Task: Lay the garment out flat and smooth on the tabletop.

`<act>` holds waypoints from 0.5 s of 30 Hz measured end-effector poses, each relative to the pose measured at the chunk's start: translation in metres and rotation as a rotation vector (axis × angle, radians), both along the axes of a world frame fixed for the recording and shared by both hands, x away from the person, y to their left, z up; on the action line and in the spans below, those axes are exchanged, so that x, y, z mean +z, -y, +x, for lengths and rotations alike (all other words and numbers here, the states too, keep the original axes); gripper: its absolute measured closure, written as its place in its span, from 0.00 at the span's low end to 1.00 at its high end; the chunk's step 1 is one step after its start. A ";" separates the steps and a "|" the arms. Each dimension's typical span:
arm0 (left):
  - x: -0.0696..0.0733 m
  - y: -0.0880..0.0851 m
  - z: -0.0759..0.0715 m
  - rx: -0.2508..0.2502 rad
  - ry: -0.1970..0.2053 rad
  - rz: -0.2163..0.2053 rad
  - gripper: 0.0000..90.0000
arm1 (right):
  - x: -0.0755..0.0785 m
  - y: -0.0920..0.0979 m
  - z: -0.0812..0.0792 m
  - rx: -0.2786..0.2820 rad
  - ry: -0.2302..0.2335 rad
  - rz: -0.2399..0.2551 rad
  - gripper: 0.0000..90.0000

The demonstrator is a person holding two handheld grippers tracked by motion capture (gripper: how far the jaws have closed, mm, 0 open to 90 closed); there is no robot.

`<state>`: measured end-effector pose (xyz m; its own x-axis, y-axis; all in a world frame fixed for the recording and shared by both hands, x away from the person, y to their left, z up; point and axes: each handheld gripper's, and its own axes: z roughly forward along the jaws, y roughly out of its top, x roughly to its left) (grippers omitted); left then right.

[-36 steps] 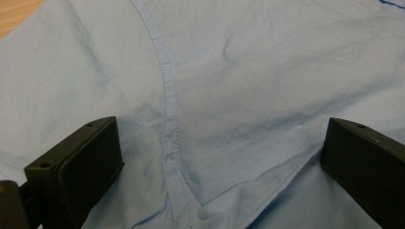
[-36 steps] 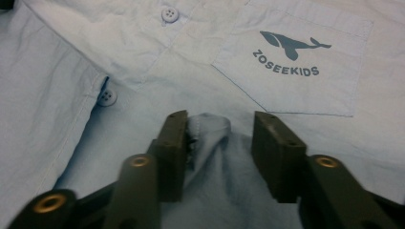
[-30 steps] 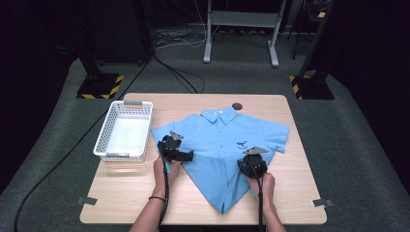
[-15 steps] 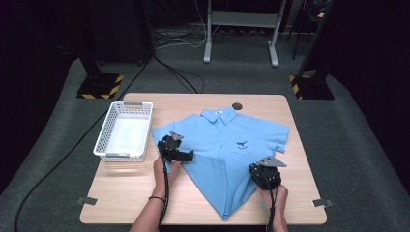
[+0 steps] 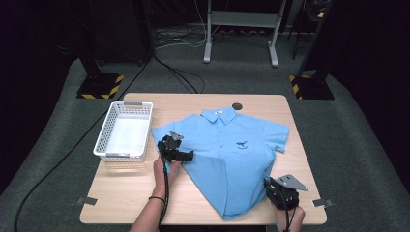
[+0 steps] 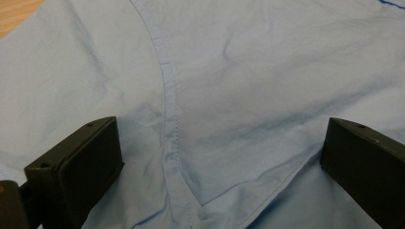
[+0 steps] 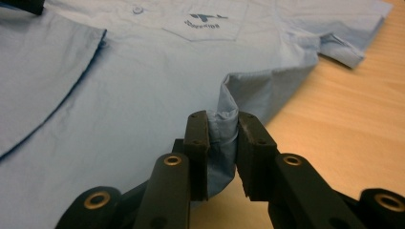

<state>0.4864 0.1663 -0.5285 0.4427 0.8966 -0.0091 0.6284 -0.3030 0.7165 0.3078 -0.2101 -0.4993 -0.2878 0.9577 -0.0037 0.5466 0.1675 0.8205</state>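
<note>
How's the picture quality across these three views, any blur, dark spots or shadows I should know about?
High view: the table is evenly lit, the room beyond falls into near black, and the image is soft. Left gripper view: the shirt weave and seam are sharp, its black jaws cast faint shadows. Right gripper view: the right gripper pinching the hem is in focus, while the chest logo farther off is slightly blurred.

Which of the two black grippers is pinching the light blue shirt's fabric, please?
The right gripper, by the near table edge, pinches the light blue shirt; the left gripper stands open.
</note>
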 end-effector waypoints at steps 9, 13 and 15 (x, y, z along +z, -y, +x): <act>0.000 0.000 0.000 0.000 0.000 0.001 0.00 | -0.004 0.022 -0.026 -0.064 -0.012 0.002 0.73; 0.000 0.000 0.000 -0.001 0.000 0.002 0.00 | 0.008 0.041 -0.030 -0.137 0.009 0.029 0.42; 0.000 0.000 0.000 -0.001 0.000 0.003 0.00 | 0.013 0.046 -0.030 -0.150 0.022 0.047 0.35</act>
